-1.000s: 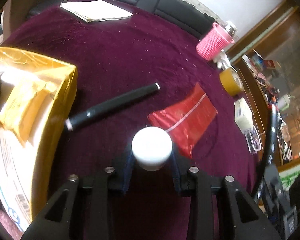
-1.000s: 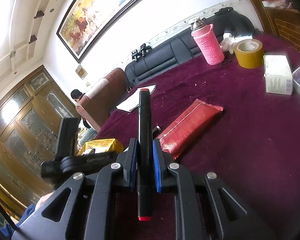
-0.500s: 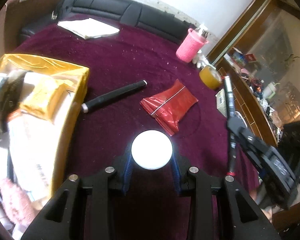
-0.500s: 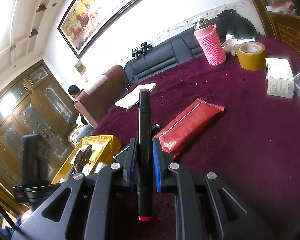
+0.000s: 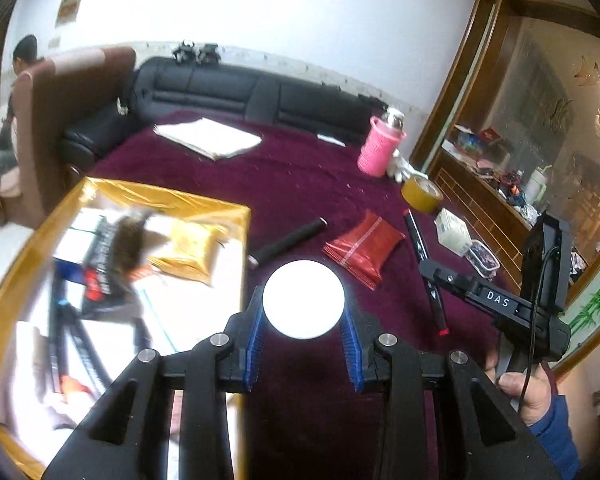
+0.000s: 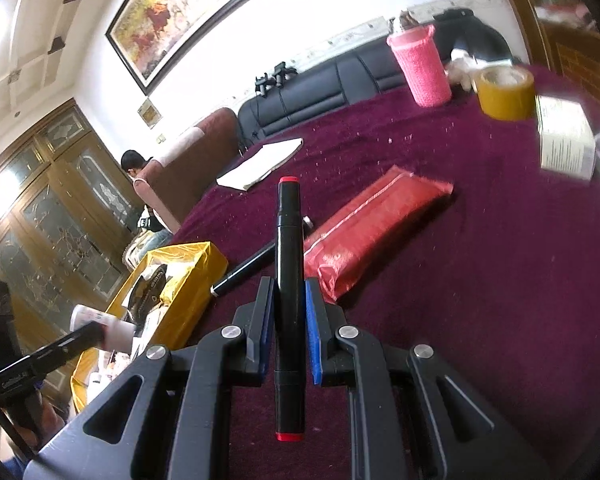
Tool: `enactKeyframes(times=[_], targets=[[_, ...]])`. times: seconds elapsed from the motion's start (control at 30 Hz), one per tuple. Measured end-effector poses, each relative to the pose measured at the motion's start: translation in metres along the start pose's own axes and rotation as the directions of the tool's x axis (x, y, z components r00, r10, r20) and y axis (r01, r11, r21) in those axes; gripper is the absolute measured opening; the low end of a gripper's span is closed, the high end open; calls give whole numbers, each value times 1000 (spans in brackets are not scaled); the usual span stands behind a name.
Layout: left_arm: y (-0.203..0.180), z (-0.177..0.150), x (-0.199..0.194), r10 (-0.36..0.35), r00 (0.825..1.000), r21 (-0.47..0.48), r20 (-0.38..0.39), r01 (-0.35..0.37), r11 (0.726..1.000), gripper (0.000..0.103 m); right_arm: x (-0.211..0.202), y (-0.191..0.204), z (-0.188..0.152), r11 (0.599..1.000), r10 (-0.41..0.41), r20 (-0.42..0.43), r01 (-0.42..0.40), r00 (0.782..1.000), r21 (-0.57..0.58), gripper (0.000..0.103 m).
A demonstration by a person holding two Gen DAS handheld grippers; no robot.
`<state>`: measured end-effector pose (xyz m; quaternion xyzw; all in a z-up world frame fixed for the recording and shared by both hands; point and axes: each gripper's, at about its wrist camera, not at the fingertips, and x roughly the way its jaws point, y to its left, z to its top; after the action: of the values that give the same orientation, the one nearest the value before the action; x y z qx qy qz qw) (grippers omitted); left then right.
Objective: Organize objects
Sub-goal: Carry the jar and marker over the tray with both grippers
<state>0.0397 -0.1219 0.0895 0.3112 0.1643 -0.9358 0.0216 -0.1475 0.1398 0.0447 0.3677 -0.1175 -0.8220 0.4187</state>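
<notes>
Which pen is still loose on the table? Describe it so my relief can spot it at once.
Start at the maroon tablecloth, then find the gold box at its left side. Between that box and the flat red packet lies a slim black pen, tilted, nothing holding it. Its tip is silver, unlike the thicker red-ended marker clamped in the right gripper.

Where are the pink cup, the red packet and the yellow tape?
pink cup (image 6: 422,68), right wrist view, middle of its knitted sleeve.
red packet (image 6: 374,232), right wrist view, middle of its flat top.
yellow tape (image 6: 506,98), right wrist view, outer side of the roll.
</notes>
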Motion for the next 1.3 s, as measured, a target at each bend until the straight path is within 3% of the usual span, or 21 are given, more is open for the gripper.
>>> enactKeyframes(times=[0.23,0.7,1.0,1.3], targets=[[26,-4,-22,64,995,18,70,-66,998,30,3,39,-15,998,61,-35,-61,998,7,12],[92,-23,-42,142,986,-60,84,-138,989,30,45,139,-44,979,180,-157,-193,971,-73,13],[119,-32,-38,172,984,-91,54,-166,982,30,79,174,-54,971,185,-218,-212,958,-108,13],[138,-37,-32,183,983,-125,28,-178,976,30,113,184,-57,977,152,-268,-186,951,-106,13]])
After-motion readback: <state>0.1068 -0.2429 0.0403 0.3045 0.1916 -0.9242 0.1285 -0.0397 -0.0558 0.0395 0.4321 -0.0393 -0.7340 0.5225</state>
